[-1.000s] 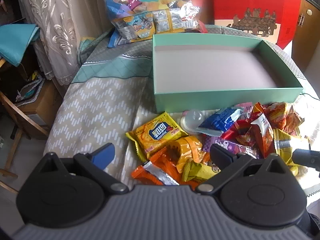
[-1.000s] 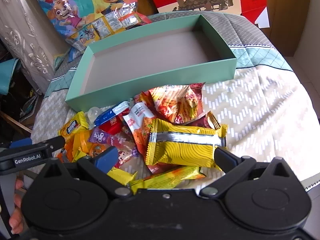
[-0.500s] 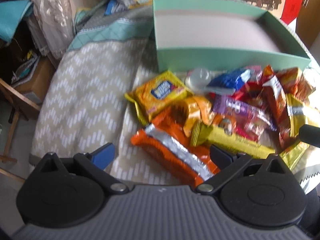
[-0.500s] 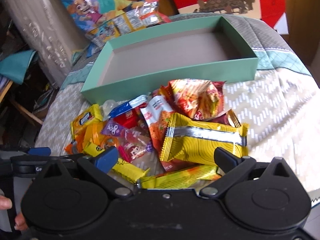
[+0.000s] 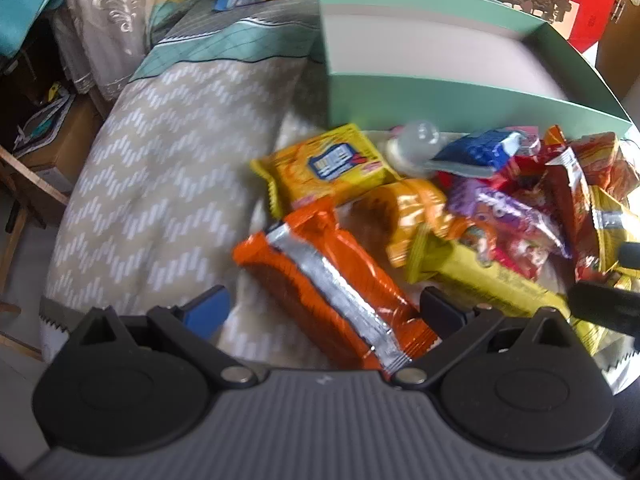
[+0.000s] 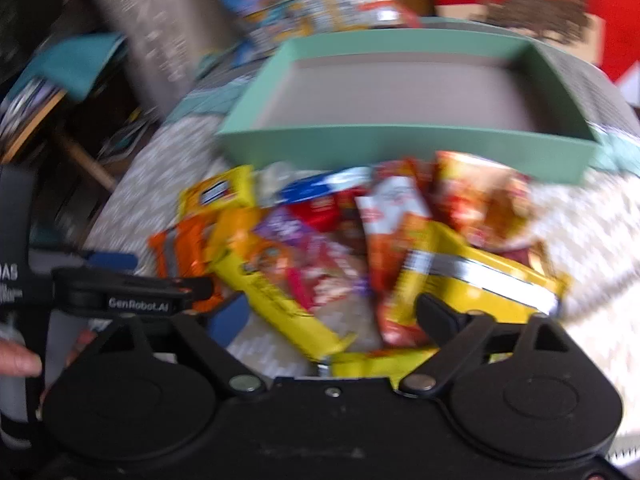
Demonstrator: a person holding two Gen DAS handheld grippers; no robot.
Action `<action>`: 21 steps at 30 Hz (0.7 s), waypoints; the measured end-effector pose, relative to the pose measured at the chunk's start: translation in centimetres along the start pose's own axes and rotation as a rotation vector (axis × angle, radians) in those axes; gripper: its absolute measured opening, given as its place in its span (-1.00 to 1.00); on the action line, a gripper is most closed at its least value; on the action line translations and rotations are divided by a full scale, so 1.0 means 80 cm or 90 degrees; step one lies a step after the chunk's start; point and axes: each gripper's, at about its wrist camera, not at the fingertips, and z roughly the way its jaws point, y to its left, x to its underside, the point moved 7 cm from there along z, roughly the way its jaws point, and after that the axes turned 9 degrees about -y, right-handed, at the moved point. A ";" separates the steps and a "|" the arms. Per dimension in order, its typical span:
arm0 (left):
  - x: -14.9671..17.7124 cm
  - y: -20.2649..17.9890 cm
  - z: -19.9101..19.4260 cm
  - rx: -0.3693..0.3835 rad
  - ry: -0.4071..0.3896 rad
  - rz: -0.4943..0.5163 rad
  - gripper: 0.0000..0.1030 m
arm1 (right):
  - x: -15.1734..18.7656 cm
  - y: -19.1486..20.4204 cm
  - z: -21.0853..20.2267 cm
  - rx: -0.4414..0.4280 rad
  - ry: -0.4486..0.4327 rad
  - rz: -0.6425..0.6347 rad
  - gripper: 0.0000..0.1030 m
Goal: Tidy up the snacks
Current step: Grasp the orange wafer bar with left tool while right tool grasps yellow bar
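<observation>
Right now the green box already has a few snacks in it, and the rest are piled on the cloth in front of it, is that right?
Not quite. The green box is empty: both the left and right wrist views show only its bare grey floor. The rest holds: the snacks lie piled on the cloth in front of it.

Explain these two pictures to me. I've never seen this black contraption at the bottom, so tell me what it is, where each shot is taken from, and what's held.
A person holds a two-finger gripper in each hand, each with its own camera looking forward along the fingers. One picture comes from the left gripper, one from the right gripper. A patterned cloth carries an empty green box and a pile of snack packets, including an orange packet and a yellow bar. Both grippers are open. The right one's jaws have just been closing, but neither holds anything.
</observation>
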 end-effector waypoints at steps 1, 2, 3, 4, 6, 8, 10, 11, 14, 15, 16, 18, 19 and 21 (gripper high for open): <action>0.001 0.006 -0.001 0.000 0.000 -0.002 1.00 | 0.000 0.009 0.005 -0.013 0.005 -0.020 0.46; 0.002 0.012 -0.003 -0.002 -0.001 -0.004 1.00 | 0.001 0.017 0.010 -0.023 0.012 -0.039 0.32; 0.003 0.018 -0.005 -0.005 -0.002 -0.005 1.00 | 0.001 0.025 0.016 -0.031 0.020 -0.059 0.24; 0.004 0.024 -0.006 -0.012 -0.003 -0.007 1.00 | 0.001 0.033 0.023 -0.038 0.026 -0.077 0.05; 0.007 0.036 -0.007 -0.031 -0.002 -0.015 1.00 | 0.004 0.045 0.038 -0.046 0.044 -0.116 -0.26; 0.005 0.045 -0.006 -0.029 0.000 -0.032 0.99 | 0.006 0.053 0.050 -0.045 0.053 -0.150 -0.32; 0.001 0.045 -0.009 -0.022 -0.007 -0.039 0.99 | 0.009 0.061 0.057 -0.054 0.060 -0.167 -0.33; -0.001 0.044 -0.009 -0.021 -0.011 -0.037 0.99 | 0.011 0.064 0.061 -0.057 0.065 -0.175 -0.33; -0.006 0.033 -0.005 -0.015 -0.014 -0.020 0.87 | 0.017 0.064 0.069 -0.054 0.073 -0.193 -0.33; -0.004 0.029 -0.002 -0.017 -0.011 -0.016 0.79 | 0.021 0.067 0.069 -0.053 0.069 -0.194 -0.33; -0.002 0.028 0.002 -0.018 -0.002 -0.013 0.53 | 0.020 0.068 0.069 -0.053 0.066 -0.192 -0.33; 0.004 0.026 0.008 0.001 0.012 -0.021 0.07 | 0.020 0.066 0.069 -0.056 0.066 -0.186 -0.33; 0.007 0.027 0.005 0.003 0.007 -0.028 0.04 | 0.021 0.066 0.070 -0.057 0.065 -0.184 -0.32; 0.007 0.028 0.002 0.004 0.000 -0.024 0.00 | 0.020 0.067 0.070 -0.063 0.061 -0.181 -0.26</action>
